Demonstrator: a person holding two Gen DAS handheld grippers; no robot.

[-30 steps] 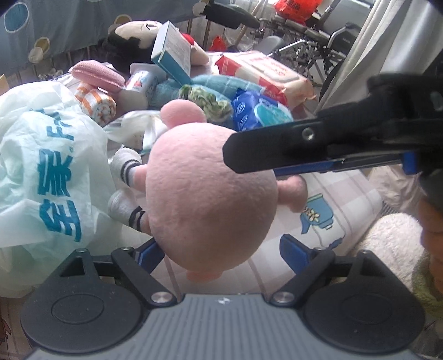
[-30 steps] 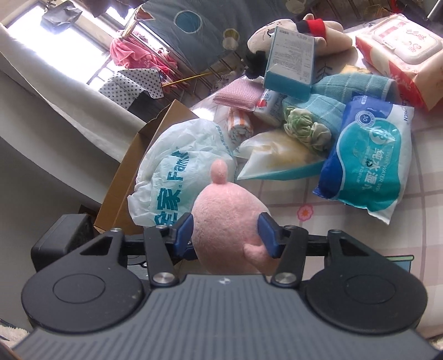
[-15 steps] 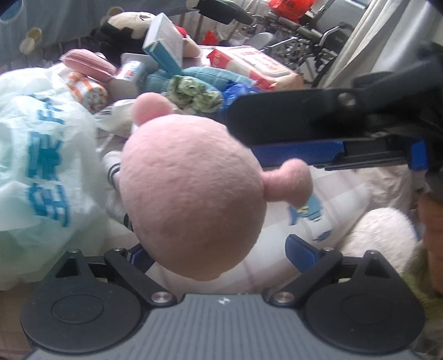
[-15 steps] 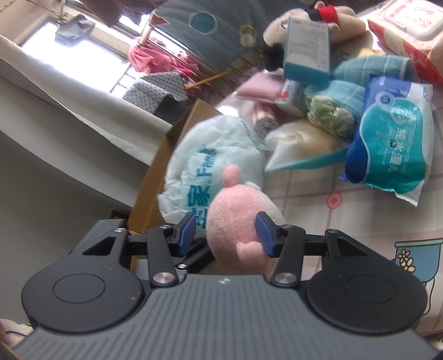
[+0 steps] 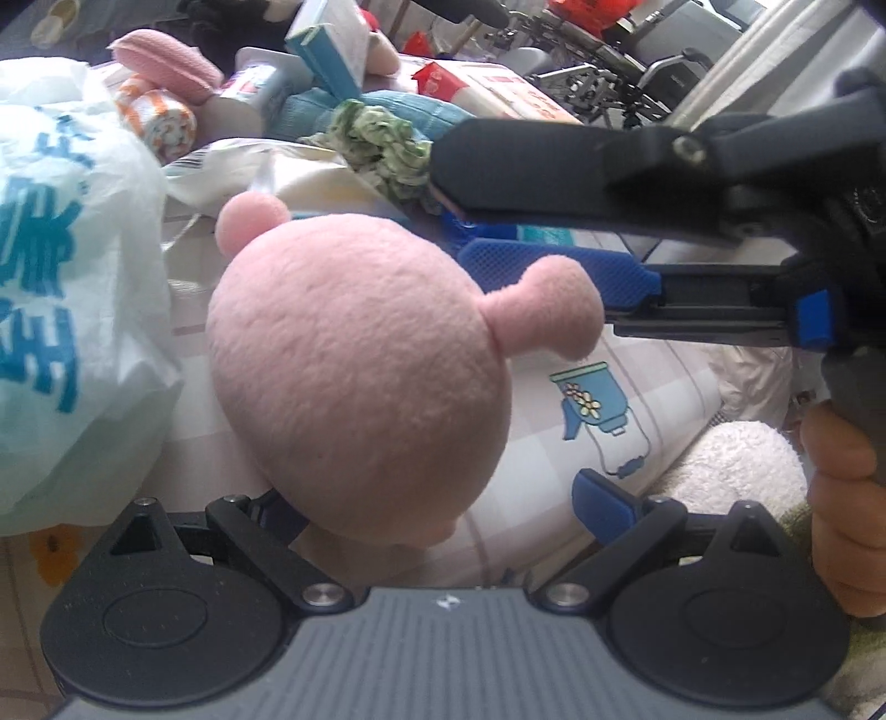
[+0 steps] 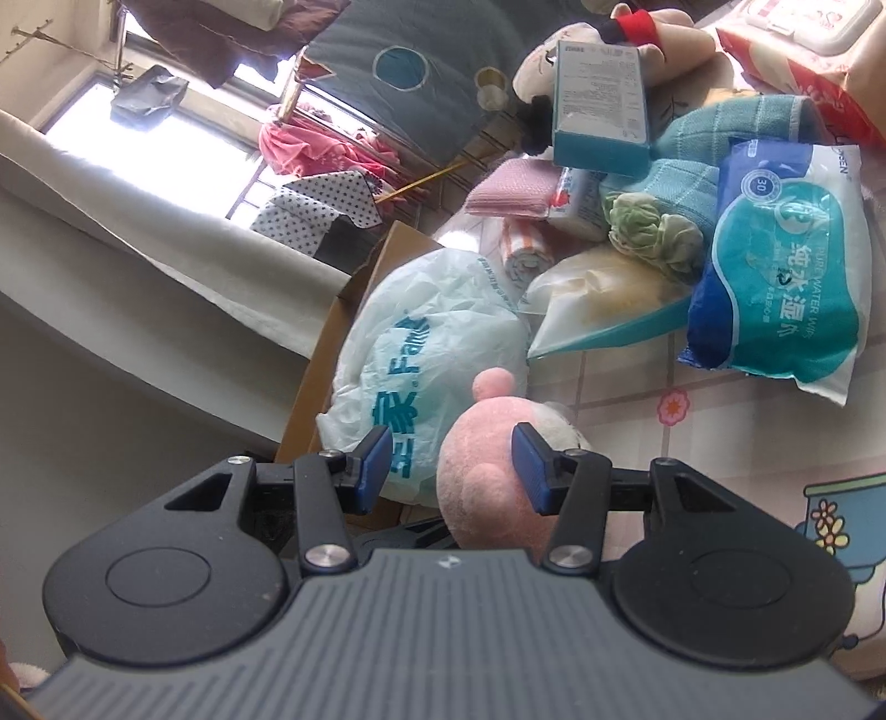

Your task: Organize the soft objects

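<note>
A pink plush toy [image 5: 354, 376] with round ears fills the left wrist view, resting between the wide-apart fingers of my left gripper [image 5: 437, 504], which is open. My right gripper [image 6: 454, 465] is open; its blue pads [image 6: 531, 468] stand beside the plush's [image 6: 482, 487] head, no longer squeezing it. In the left wrist view the right gripper [image 5: 554, 238] reaches in from the right, one blue pad behind the plush's ear.
A white plastic bag with teal print [image 6: 426, 354] lies left in a cardboard box [image 6: 326, 354]. Behind are a wet-wipes pack [image 6: 786, 266], teal towels [image 6: 731, 133], a green cloth [image 6: 653, 232], a teal box [image 6: 601, 99], a pink cloth [image 5: 166, 61] and a red tissue pack [image 6: 803, 44].
The right gripper has opened and let go of the plush's head. The plush has come closer to the left gripper and tipped, its ear now in front of the right pad.
</note>
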